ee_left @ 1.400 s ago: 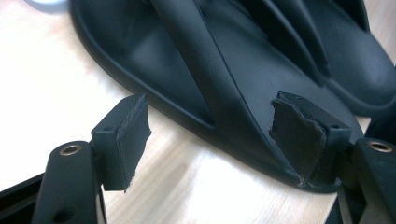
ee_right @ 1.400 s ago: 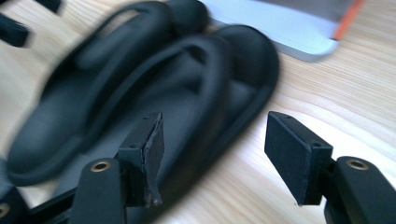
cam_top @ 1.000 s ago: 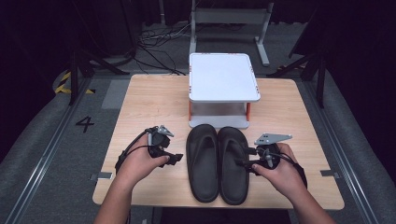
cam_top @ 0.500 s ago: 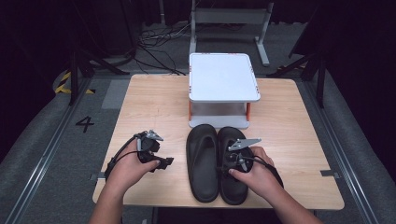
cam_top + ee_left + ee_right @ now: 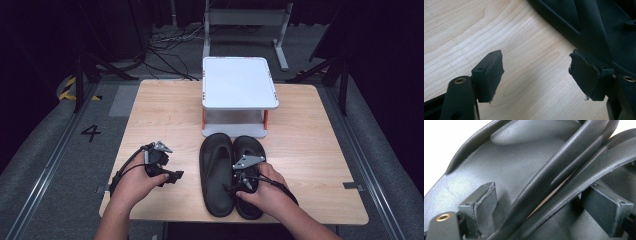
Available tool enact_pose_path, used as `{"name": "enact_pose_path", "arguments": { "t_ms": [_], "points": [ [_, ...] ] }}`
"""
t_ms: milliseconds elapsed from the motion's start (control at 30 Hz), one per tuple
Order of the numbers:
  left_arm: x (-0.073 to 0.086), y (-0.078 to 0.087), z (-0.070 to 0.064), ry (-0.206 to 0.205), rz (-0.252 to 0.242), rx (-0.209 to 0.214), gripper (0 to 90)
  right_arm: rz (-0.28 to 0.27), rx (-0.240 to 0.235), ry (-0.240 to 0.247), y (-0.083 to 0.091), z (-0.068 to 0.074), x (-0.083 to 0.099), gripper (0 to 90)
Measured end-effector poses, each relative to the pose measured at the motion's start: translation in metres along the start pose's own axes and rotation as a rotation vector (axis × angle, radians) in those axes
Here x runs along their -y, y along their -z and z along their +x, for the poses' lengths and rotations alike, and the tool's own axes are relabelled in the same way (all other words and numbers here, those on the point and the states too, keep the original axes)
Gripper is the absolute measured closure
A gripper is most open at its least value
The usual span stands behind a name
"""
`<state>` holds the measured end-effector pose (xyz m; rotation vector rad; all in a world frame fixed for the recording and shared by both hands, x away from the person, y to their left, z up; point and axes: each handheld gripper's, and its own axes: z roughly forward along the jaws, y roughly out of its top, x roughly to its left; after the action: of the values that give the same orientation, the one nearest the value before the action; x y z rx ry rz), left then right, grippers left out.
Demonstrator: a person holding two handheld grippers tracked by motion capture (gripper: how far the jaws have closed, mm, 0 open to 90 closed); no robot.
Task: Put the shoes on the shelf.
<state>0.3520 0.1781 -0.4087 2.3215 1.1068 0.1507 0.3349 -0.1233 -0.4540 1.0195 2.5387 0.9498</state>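
Right tool has slid in over the black sandals, jaws spread astride their inner rims; left tool, spread too, has drawn nearer beside them.

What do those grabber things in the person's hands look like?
Each hand holds a small black two-jaw gripper: the left gripper and the right gripper. Each carries a grey three-cornered plate on top and trails a thin black cable looping back past the wrist. Up close, the jaws are flat black blocks faced with worn, frayed rubbery pads, on black arms with small brass-coloured rivets. No sleeves show on the forearms.
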Motion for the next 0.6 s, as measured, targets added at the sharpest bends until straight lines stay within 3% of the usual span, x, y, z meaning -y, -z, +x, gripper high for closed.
{"name": "enact_pose_path", "arguments": {
  "t_ms": [100,200,233,367,400,500,600],
  "points": [
    [-0.001,-0.001,0.000,0.000,-0.002,0.002,27.5,0.001,-0.011,-0.005,0.000,-0.001,0.000,16.6],
    [-0.003,-0.004,0.000,0.007,-0.025,0.029,28.0,-0.006,-0.015,-0.013,0.004,-0.004,-0.002,30.8],
    [-0.003,-0.004,0.000,0.007,-0.025,0.029,28.0,-0.006,-0.015,-0.013,0.004,-0.004,-0.002,30.8],
    [-0.005,-0.006,0.001,-0.001,-0.018,0.025,28.3,0.002,-0.024,-0.054,0.010,-0.013,-0.003,60.7],
    [-0.006,-0.007,0.001,0.001,-0.019,0.030,28.3,0.002,-0.024,-0.054,0.010,-0.013,-0.003,60.7],
    [-0.009,-0.008,0.001,-0.002,-0.026,0.029,28.8,0.018,-0.020,-0.056,0.014,-0.018,-0.001,75.3],
    [-0.013,-0.009,0.002,-0.014,-0.034,0.031,28.9,0.009,-0.039,-0.046,0.018,-0.023,0.000,78.3]
  ]
}}
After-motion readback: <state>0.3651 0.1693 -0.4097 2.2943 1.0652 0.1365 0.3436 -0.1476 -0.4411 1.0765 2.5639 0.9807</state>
